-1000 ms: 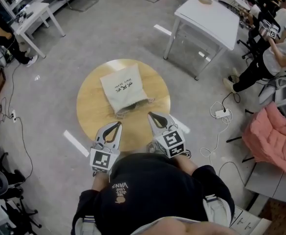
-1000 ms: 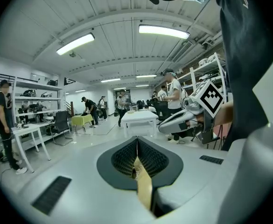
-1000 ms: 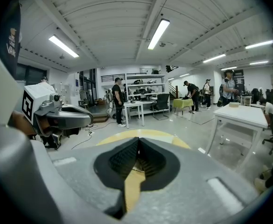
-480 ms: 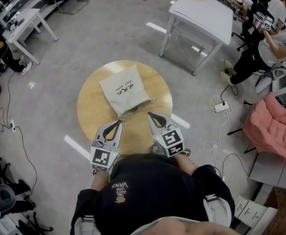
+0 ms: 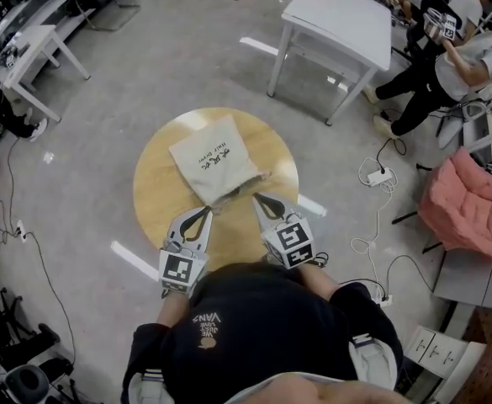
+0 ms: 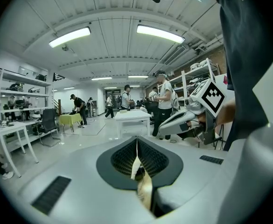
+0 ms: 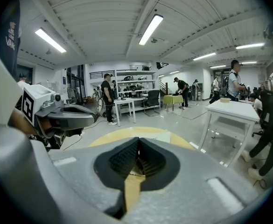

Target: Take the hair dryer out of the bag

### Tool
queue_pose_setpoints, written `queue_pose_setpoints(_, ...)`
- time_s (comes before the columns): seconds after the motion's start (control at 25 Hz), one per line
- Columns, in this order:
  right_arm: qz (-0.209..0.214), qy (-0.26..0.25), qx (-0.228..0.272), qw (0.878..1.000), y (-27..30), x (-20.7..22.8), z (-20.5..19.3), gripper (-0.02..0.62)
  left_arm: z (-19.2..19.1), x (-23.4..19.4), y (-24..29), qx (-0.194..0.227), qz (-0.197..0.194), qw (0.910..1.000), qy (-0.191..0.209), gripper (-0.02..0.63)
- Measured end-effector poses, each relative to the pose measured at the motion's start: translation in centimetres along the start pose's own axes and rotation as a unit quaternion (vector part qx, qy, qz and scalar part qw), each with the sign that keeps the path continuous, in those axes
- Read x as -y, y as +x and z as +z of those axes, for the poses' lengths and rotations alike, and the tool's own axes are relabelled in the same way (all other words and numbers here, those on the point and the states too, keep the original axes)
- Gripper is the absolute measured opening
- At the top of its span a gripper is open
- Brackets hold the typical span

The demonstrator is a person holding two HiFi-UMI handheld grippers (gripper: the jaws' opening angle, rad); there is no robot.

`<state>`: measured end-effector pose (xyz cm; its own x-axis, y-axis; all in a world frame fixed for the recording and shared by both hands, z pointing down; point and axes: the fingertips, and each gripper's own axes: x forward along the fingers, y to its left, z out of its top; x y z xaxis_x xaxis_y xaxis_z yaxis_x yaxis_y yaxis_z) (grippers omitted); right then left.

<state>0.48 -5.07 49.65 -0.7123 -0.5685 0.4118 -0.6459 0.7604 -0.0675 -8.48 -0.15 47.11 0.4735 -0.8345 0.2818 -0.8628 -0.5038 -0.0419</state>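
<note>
A beige cloth bag [image 5: 214, 160] with dark print lies on the round wooden table [image 5: 157, 188], its gathered mouth toward me. No hair dryer shows; the cloth hides what is inside. My left gripper [image 5: 206, 211] hovers over the table's near edge just left of the bag's mouth, jaws shut and empty. My right gripper [image 5: 258, 197] is just right of the mouth, also shut with nothing in it. In the right gripper view the table [image 7: 113, 135] and the pale bag [image 7: 158, 137] lie beyond the shut jaws, with the left gripper [image 7: 75, 115] at left. The left gripper view shows the right gripper [image 6: 192, 118].
A white table [image 5: 334, 15] stands beyond the round one. At the right are seated people [image 5: 447, 66], a pink cushioned chair [image 5: 468, 204], and a power strip with cables [image 5: 378, 175] on the floor. Desks and shelves line the left wall.
Both grippers have crept a little forward and down toward the bag's mouth, still shut. The bag has not moved.
</note>
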Motion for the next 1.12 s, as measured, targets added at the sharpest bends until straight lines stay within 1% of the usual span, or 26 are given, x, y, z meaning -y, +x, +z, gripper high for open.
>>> queue_pose_setpoints(0.08, -0.004, 0.002, -0.003, 1.000, 0.4, 0.0, -0.1, -0.002, 0.0, -0.3, 0.3, 0.000, -0.003, 1.0000, -0.009, 0.009)
queue_pose_setpoints(0.12, -0.006, 0.003, -0.005, 1.000, 0.5, 0.1, -0.3, -0.002, -0.2, -0.4, 0.5, 0.001, -0.008, 0.9999, -0.007, 0.009)
queue_pose_setpoints(0.2, -0.010, 0.003, -0.009, 1.000, 0.7, 0.1, -0.6, -0.002, -1.2, -0.6, 0.9, 0.003, -0.024, 0.9996, 0.011, 0.009)
queue_pose_setpoints(0.28, -0.013, 0.004, -0.014, 1.000, 0.9, 0.2, -0.9, -0.002, -2.0, -0.8, 1.2, 0.002, -0.034, 0.9992, 0.020, 0.009)
queue_pose_setpoints(0.76, -0.016, 0.011, -0.036, 0.999, 2.6, 0.7, -2.0, -0.002, -4.0, -1.9, 3.2, -0.026, -0.038, 0.9985, 0.028, 0.009)
queue_pose_setpoints(1.12, -0.019, 0.010, -0.050, 0.999, 3.6, 0.8, -2.9, -0.002, -6.4, -2.2, 4.6, -0.055, -0.052, 0.9970, 0.015, 0.011)
